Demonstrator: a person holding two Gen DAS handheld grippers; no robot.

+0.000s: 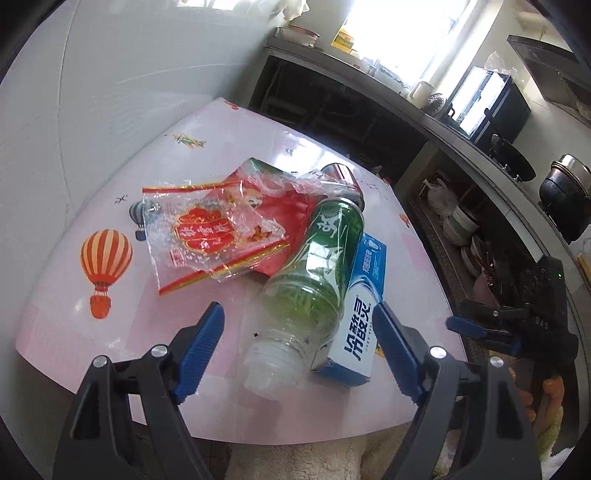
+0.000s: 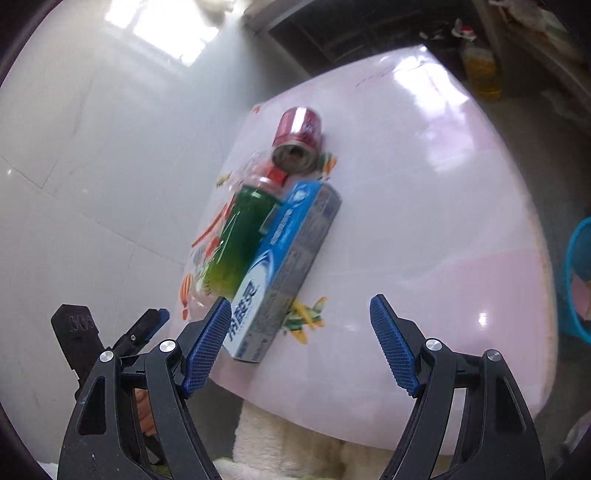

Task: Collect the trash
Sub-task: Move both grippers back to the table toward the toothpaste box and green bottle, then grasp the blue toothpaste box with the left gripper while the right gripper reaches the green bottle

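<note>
Plastic and nearly empty, the green bottle (image 1: 317, 266) looked light, slippery and best taken mid-body, while left gripper (image 1: 299, 343) and right gripper (image 2: 301, 343) gaped wide, empty.

Floor: you stand over pale glossy tiles (image 1: 110, 74) | Table: pink top (image 1: 66, 314) printed with balloons and planes | Far right: long counter (image 1: 369, 79) with dark shelves below, pots on top | Light: bright window (image 1: 399, 29) behind counter | Right: blue tub (image 2: 576, 280), perhaps a bin
</note>
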